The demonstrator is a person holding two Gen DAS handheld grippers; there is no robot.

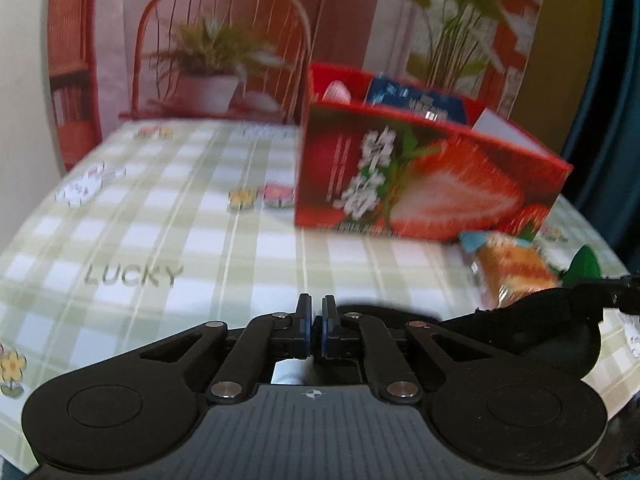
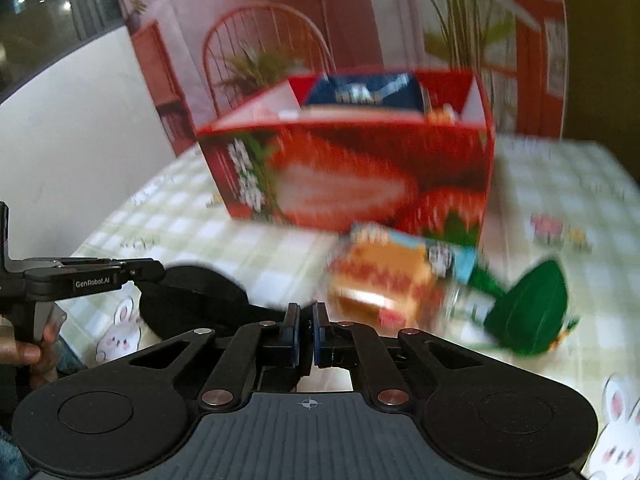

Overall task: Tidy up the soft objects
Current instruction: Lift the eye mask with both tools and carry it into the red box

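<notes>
While both claws sit clenched at the bottom centre of their views, the left claw (image 1: 316, 322) and right claw (image 2: 306, 328) pinch a black cloth (image 2: 192, 296), a thin fold just visible between the pads. Just beyond, at right in the left-wrist view, one orange cake packet (image 2: 384, 284) and one green pouch (image 2: 528, 312) lie on the checked worktop (image 1: 200, 232). Open cloth spreads left of centre to the far edge. Farther back stands one red strawberry box (image 2: 352, 176), open-topped, one blue packet (image 2: 364, 92) inside.
</notes>
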